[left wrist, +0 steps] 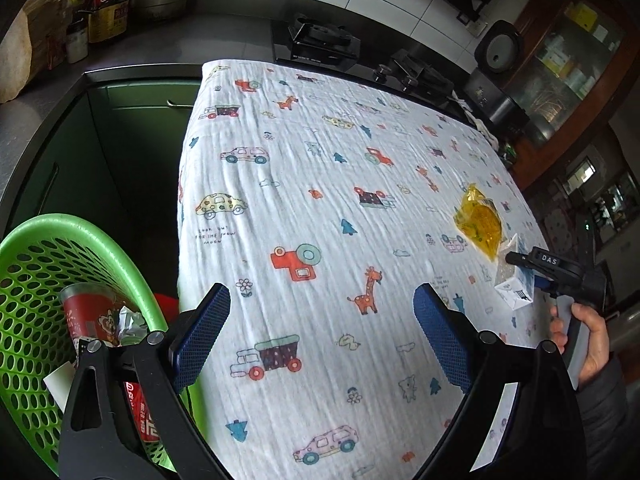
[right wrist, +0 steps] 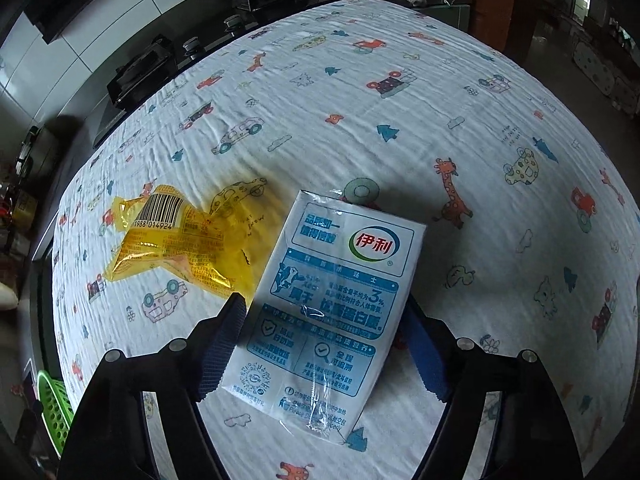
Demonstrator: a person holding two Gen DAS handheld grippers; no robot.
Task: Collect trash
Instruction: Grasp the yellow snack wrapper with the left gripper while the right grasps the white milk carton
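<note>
A kitchen is seen, with a stove and dark cabinets behind a worktop (left wrist: 320, 184) covered by a white cloth printed with cars and giraffes. The step in hand is judged to be the pick-up of a white and blue milk carton (right wrist: 336, 300), which lies flat on the cloth between the jaws of the right gripper (right wrist: 324, 344); the jaws stand partly open around its lower half, the left pad at or near its edge, and a firm grip is not yet shown. A crumpled yellow wrapper (right wrist: 176, 248) lies just beside the carton and is left for later. The next move is judged to call for the jaws to be closed on the carton's sides, after which it must be lifted and carried across to the green perforated basket (left wrist: 44, 248) beside the worktop. In that basket a red cup (left wrist: 88, 316) and crumpled paper are already held. The left gripper (left wrist: 320, 340) hangs wide open and empty above the cloth.
</note>
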